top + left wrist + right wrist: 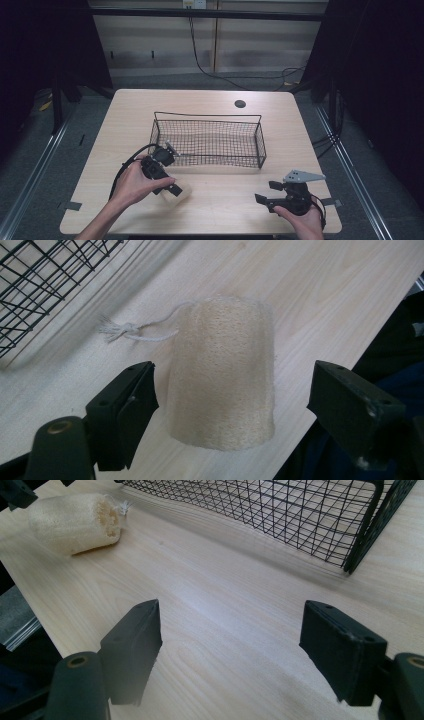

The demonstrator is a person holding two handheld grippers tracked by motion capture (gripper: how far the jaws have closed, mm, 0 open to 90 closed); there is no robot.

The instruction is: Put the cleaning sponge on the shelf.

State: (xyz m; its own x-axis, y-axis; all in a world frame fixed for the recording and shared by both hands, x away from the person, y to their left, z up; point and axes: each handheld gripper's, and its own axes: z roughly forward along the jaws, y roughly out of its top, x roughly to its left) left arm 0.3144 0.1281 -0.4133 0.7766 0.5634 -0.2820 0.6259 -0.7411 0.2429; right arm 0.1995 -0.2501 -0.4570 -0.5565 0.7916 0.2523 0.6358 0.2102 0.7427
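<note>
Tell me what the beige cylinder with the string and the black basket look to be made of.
Beige cylinder: likely loofah, a matte, coarse fibrous weave, with a white cotton-like string. Black basket: thin wire mesh, probably coated metal, with a see-through grid.

light wood table (210, 200), rounded corners, dark round hole (240, 104) near far edge. black wire basket (209, 141) at centre. pale loofah (176, 194) with string loop, near front-left edge.

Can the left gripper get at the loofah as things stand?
Probably yes: the left gripper is open with its jaws on either side of the loofah, which lies on the table beside the wire basket, nothing between.
</note>
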